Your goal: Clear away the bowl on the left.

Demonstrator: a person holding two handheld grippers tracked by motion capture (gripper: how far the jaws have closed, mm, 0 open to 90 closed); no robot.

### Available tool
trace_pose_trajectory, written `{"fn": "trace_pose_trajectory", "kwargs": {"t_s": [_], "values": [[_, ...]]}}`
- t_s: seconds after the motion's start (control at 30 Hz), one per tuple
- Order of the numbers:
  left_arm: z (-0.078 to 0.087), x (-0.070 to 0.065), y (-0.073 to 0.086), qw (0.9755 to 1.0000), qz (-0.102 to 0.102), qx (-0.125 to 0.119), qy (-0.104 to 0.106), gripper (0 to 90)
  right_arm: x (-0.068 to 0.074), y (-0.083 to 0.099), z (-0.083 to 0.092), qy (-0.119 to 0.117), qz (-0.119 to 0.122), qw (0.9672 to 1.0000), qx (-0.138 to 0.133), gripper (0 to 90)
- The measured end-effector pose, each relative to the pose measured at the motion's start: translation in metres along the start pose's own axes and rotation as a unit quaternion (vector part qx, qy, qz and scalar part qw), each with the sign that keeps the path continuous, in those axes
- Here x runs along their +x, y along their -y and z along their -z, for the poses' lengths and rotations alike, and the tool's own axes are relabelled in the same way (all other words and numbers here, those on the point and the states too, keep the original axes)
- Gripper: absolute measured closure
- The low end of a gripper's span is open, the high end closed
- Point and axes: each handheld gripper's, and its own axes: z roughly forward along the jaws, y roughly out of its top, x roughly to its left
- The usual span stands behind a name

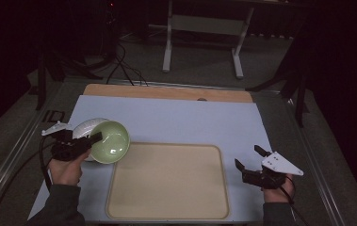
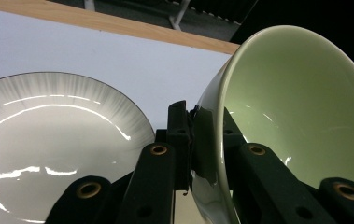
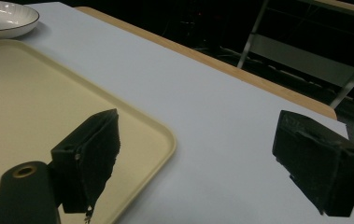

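The left gripper (image 1: 93,138) is clamping the rim of a pale green bowl (image 1: 111,141), its jaws pressing the bowl's wall from both sides, one pad on the outer face and one on the glazed inside, as the left gripper view is showing close up with the bowl (image 2: 300,107) tilting steeply so that its open mouth is facing sideways. In the high view the bowl is hanging at the left side of the bench (image 1: 176,120), over the upper left corner of a beige tray (image 1: 166,181), and partly covering a white plate (image 1: 85,128) that is lying flat on the light blue surface just behind and to the left of it. In the left gripper view that plate (image 2: 48,140) is showing a thin dark edge line and fine grey streaks running in from its rim. The person's left hand (image 1: 67,168) is wrapping the gripper's body, with a dark sleeve coming in from the bottom edge. The right gripper (image 1: 247,158) is sitting well apart from the bowl, just to the right of the tray, its jaws standing wide open with nothing between them; in the right gripper view they are framing bare bench and the tray's rounded corner (image 3: 163,140), with the plate (image 3: 4,18) lying far off at the upper left.
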Motion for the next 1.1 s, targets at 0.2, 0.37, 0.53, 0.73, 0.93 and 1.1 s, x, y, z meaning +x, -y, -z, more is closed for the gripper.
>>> {"fn": "trace_pose_trajectory", "kwargs": {"t_s": [0.2, 0.37, 0.53, 0.73, 0.93, 1.1], "values": [[-0.001, -0.004, 0.000, 1.0000, -0.004, 0.002, 0.004, 82.7, 0.000, 0.000, 0.000, 0.001, -0.002, 1.0000, -0.001, 14.6], [-0.003, -0.008, 0.000, 0.9999, -0.010, 0.005, 0.008, 82.6, 0.000, 0.000, 0.000, 0.001, -0.001, 1.0000, -0.001, 14.6], [-0.007, -0.013, 0.001, 0.9998, -0.015, 0.011, 0.010, 82.6, 0.000, 0.000, 0.000, 0.001, -0.001, 1.0000, -0.001, 14.6], [-0.010, -0.018, 0.002, 0.9996, -0.021, 0.016, 0.014, 82.6, 0.000, 0.000, 0.000, 0.001, -0.001, 1.0000, -0.001, 14.6], [-0.013, -0.022, 0.003, 0.9993, -0.027, 0.022, 0.017, 82.7, 0.000, 0.000, 0.000, 0.000, -0.001, 1.0000, -0.001, 14.5], [-0.015, -0.025, 0.004, 0.9990, -0.031, 0.026, 0.019, 82.6, 0.000, 0.000, 0.000, 0.000, -0.001, 1.0000, -0.001, 14.6]]}}
